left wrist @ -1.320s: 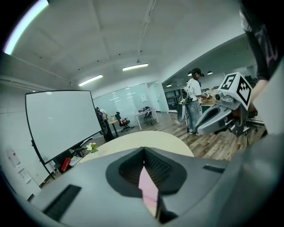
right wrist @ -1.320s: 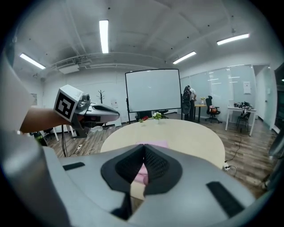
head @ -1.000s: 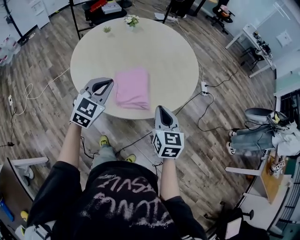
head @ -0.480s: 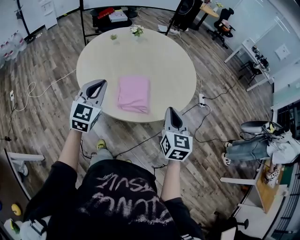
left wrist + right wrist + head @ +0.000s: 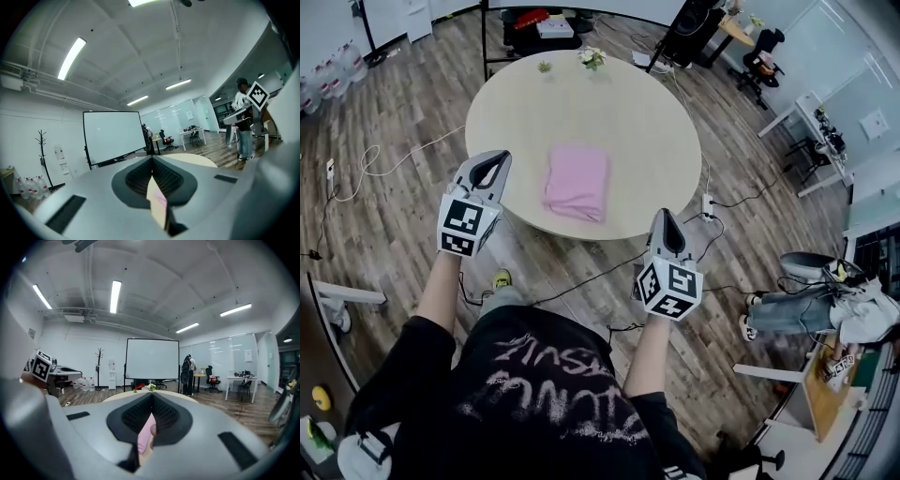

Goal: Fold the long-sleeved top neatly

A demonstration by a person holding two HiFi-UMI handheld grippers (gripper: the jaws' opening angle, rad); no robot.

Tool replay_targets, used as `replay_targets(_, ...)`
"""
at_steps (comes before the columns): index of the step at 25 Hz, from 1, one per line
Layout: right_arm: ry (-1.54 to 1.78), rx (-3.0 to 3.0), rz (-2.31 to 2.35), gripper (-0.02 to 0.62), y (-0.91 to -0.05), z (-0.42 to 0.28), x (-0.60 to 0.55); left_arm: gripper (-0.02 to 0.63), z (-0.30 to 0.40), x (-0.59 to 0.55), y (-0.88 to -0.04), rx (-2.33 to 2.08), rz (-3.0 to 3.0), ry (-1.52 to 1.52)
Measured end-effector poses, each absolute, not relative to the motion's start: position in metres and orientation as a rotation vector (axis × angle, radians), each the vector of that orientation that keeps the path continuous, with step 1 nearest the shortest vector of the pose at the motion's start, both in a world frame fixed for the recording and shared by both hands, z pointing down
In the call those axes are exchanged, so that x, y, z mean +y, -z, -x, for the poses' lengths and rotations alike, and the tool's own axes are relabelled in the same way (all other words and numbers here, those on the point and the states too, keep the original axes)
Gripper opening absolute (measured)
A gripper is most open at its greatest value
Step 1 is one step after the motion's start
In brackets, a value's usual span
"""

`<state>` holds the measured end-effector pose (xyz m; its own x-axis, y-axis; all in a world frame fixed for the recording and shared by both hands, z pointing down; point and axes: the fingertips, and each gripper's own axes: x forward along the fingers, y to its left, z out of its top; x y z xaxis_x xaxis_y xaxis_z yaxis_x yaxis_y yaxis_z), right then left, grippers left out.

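Item: pink long-sleeved top (image 5: 577,183), folded rectangle, centre of round desk (image 5: 628,103), long axis running away from person. Flanking: left hand-held gripper (image 5: 491,163) at its left, right hand-held gripper (image 5: 666,221) off its near-right corner. Both pairs of jaws together, empty (neither touching cloth).

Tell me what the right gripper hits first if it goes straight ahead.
Likely nothing close: the right gripper points about level over the table, toward the flowers at its far edge. Depth is unclear.
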<state>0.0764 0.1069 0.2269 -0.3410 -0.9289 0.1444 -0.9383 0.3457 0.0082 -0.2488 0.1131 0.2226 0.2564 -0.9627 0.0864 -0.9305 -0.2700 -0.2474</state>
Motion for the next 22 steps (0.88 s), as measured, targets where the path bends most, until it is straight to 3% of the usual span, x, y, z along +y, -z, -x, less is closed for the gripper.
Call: replay_targets(22, -0.106, -2.439, -1.803, 0.005, -0.230, -0.096, 0.103, 0.012, 0.248, 0.115, -0.240, 1.880, 2.422, 0.316)
